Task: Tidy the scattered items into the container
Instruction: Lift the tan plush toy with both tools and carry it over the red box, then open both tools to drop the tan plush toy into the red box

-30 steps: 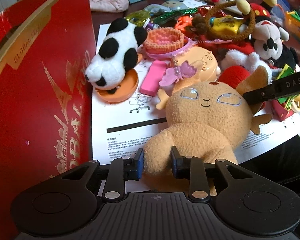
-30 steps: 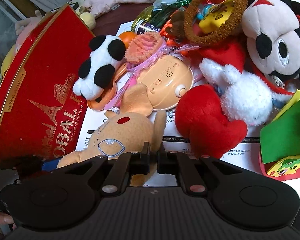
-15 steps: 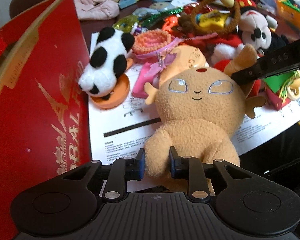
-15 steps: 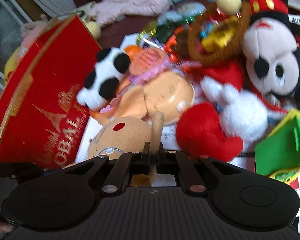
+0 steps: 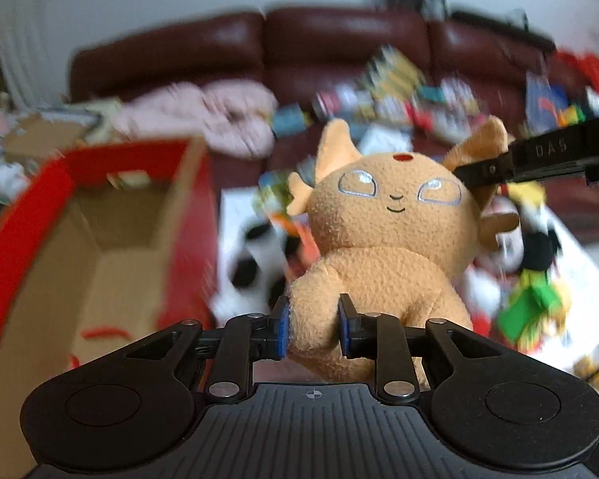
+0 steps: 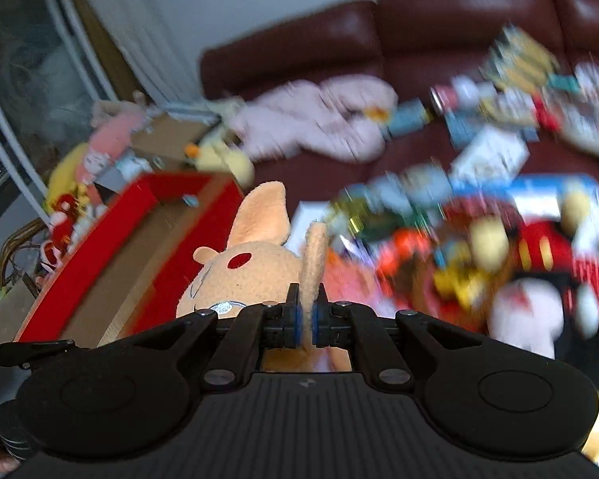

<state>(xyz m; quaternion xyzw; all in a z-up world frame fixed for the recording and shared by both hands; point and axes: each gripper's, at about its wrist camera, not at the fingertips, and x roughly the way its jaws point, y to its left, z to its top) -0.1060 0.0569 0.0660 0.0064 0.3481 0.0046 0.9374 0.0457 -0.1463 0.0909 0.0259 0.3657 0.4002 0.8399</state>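
Observation:
An orange plush deer (image 5: 383,235) with a red forehead dot hangs upright in the air, held by both grippers. My left gripper (image 5: 310,327) is shut on its leg. My right gripper (image 6: 306,321) is shut on its ear (image 6: 314,263), and its black body shows at the right of the left wrist view (image 5: 539,155). The red cardboard box (image 5: 32,215) stands open at the left, its brown inside in view, and also shows in the right wrist view (image 6: 112,239). The deer is to the right of the box, above the table.
Blurred toys lie below: a panda plush (image 5: 251,271), a Mickey plush (image 6: 539,279), green card (image 5: 527,311), white paper (image 5: 579,263). A dark red sofa (image 5: 339,44) with pink cloth (image 5: 219,119) and small boxes is behind.
Both grippers have lifted the plush deer well off the table. The views now look over the box rim into the open box and toward the sofa.

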